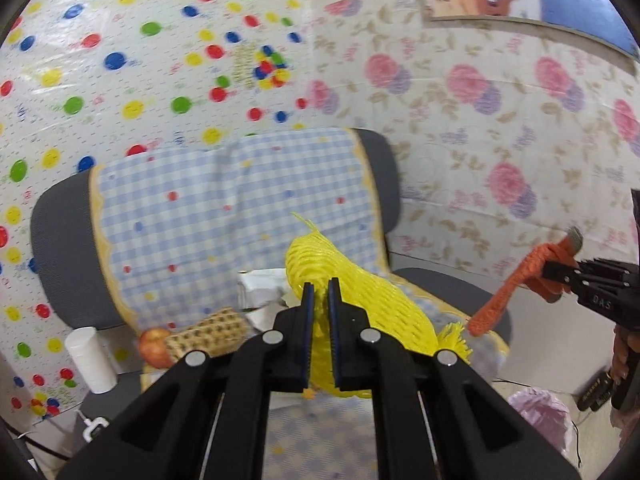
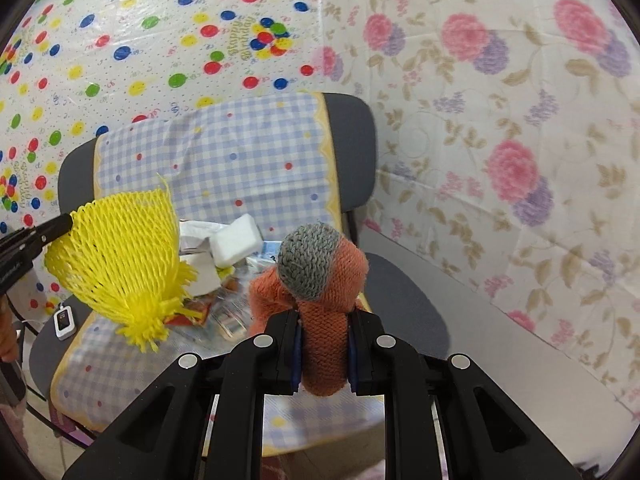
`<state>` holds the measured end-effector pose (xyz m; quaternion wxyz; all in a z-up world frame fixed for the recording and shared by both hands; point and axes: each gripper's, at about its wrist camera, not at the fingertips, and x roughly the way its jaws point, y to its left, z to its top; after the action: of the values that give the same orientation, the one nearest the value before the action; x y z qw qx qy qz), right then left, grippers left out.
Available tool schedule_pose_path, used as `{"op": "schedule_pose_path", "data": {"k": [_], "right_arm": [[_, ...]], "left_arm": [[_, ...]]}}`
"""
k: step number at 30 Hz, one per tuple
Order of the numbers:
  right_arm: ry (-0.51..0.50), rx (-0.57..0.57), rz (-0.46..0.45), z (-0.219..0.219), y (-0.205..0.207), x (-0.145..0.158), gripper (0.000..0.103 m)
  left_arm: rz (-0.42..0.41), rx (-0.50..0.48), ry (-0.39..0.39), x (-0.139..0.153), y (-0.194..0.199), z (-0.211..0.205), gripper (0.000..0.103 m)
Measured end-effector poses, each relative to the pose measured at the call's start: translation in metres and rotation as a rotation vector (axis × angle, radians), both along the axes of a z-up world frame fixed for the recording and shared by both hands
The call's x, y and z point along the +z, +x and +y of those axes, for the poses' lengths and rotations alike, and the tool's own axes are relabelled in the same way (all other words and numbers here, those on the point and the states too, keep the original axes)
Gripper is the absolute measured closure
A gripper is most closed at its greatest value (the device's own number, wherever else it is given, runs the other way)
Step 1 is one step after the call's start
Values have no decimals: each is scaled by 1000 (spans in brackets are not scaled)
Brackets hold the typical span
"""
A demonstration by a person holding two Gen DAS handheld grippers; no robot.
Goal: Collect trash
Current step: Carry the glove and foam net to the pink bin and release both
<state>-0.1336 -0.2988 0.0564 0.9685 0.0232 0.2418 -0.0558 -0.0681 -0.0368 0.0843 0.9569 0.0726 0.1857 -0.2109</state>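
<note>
A yellow foam fruit net [image 1: 360, 300] hangs lifted above the chair seat, with my left gripper [image 1: 321, 292] shut on its middle. In the right wrist view the same net [image 2: 120, 256] fans out from the left gripper [image 2: 60, 224] at the left edge. My right gripper [image 2: 324, 320] is shut on an orange knitted sock with a grey heel [image 2: 324, 344], held up over the seat's front right. From the left wrist view, the right gripper [image 1: 560, 272] is at the far right with the sock [image 1: 500, 300] dangling from it.
A grey office chair [image 2: 400, 300] draped in a blue checked cloth [image 2: 240, 152] holds a white foam block [image 2: 236, 240], papers and wrappers. An apple [image 1: 154, 346], a waffle-patterned piece [image 1: 212, 330] and a white cup [image 1: 90, 360] are at the left. A pink-lined bin [image 1: 540, 412] stands low right.
</note>
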Motion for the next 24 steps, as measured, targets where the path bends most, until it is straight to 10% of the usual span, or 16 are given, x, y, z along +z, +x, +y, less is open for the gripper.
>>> {"op": "schedule_pose_path", "data": {"k": [24], "right_arm": [[11, -424, 323, -76, -191, -114, 81]], "left_arm": [[148, -544, 96, -135, -116, -182, 98]]}}
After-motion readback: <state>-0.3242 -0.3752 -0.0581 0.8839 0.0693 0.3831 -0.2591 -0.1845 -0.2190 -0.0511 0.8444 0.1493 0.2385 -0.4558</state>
